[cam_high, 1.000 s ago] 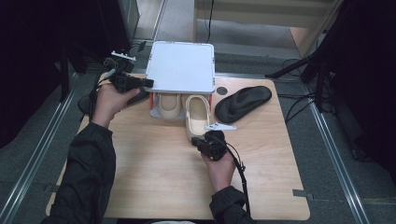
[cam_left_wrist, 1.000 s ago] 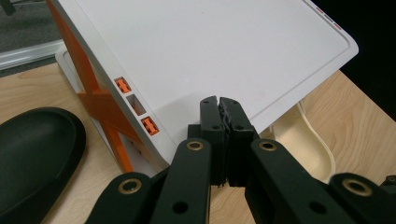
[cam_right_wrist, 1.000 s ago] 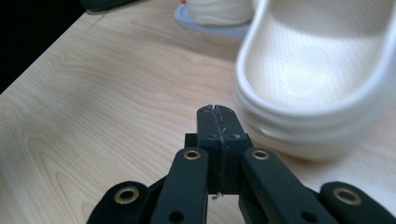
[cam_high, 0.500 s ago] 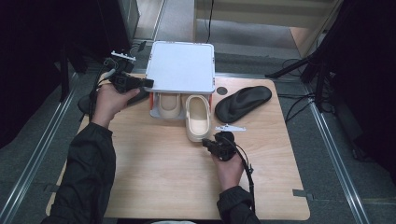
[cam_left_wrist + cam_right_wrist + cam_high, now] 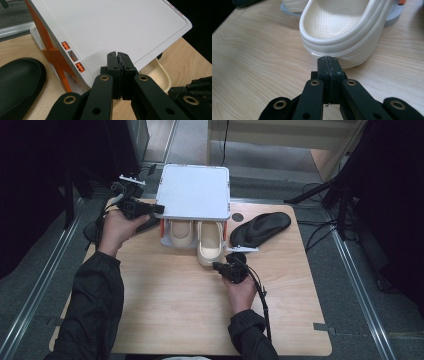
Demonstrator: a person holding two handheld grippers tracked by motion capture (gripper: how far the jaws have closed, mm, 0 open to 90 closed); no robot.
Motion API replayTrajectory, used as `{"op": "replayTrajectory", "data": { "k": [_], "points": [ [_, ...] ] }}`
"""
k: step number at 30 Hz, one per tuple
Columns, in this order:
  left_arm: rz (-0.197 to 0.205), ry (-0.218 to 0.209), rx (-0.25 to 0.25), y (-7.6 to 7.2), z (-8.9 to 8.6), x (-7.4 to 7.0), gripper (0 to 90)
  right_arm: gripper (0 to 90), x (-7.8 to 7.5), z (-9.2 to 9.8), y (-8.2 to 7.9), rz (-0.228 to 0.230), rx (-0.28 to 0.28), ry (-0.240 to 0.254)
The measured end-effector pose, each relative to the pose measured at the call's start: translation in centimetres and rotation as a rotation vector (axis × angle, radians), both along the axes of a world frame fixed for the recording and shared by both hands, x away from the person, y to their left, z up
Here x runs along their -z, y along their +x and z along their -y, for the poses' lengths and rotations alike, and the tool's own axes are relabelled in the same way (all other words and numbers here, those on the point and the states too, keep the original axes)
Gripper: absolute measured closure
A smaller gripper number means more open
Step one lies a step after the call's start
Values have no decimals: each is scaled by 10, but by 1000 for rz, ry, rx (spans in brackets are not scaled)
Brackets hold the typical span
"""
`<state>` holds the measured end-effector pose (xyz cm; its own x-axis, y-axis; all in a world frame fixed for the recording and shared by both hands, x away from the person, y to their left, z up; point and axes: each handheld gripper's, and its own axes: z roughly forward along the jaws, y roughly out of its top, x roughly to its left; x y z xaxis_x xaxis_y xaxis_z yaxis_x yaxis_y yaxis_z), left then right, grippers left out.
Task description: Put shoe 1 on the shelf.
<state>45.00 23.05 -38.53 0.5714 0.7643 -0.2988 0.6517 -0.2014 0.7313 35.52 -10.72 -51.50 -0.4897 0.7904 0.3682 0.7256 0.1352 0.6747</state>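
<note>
The cream shoe (image 5: 210, 246) lies on the wooden table (image 5: 165, 305) with its toe end under a small white rack (image 5: 194, 190) and its heel sticking out toward the person. A second cream shoe (image 5: 180, 231) sits just beside it on the left, further under the rack's flat top. In the right gripper view the heel of the cream shoe (image 5: 342, 37) rises right ahead of the right gripper (image 5: 328, 60), whose jaws are pressed together with nothing between them; the tips are at the base of the heel, and I cannot tell whether they touch it. In the high view the right gripper (image 5: 218, 266) is held low over the table, just in front of that heel.

The left gripper (image 5: 117, 55) has its jaws closed too, empty, with the tips against the near left corner of the rack's white top (image 5: 112, 30). Orange side struts show under that top. A black insole (image 5: 260, 228) lies on the table to the right of the rack, and another dark shoe piece (image 5: 17, 80) lies at the left.
</note>
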Motion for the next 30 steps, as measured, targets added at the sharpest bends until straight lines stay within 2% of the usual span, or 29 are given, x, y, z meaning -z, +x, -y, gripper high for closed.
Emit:
{"op": "replayTrajectory", "data": {
  "k": [11, 17, 23, 26, 28, 30],
  "points": [
    [-1, -1, 2, 0, 0, 0, 894, 900, -5, -15, 30, 28, 20, -33],
    [-1, -2, 1, 0, 0, 0, 893, 900, -4, -21, 40, 38, 26, -51],
    [1, 1, 1, 0, 0, 0, 893, 900, -4, -26, 52, 19, 42, -45],
    [0, -3, 2, 0, 0, 0, 891, 900, -3, -26, 56, 25, 47, -49],
    [-1, -5, 4, 0, -1, 0, 883, 900, -2, -25, 59, 15, 52, -25],
    [11, 11, 14, 0, 0, -1, 876, 900, -2, -25, 59, 16, 51, -26]
  ]
}}
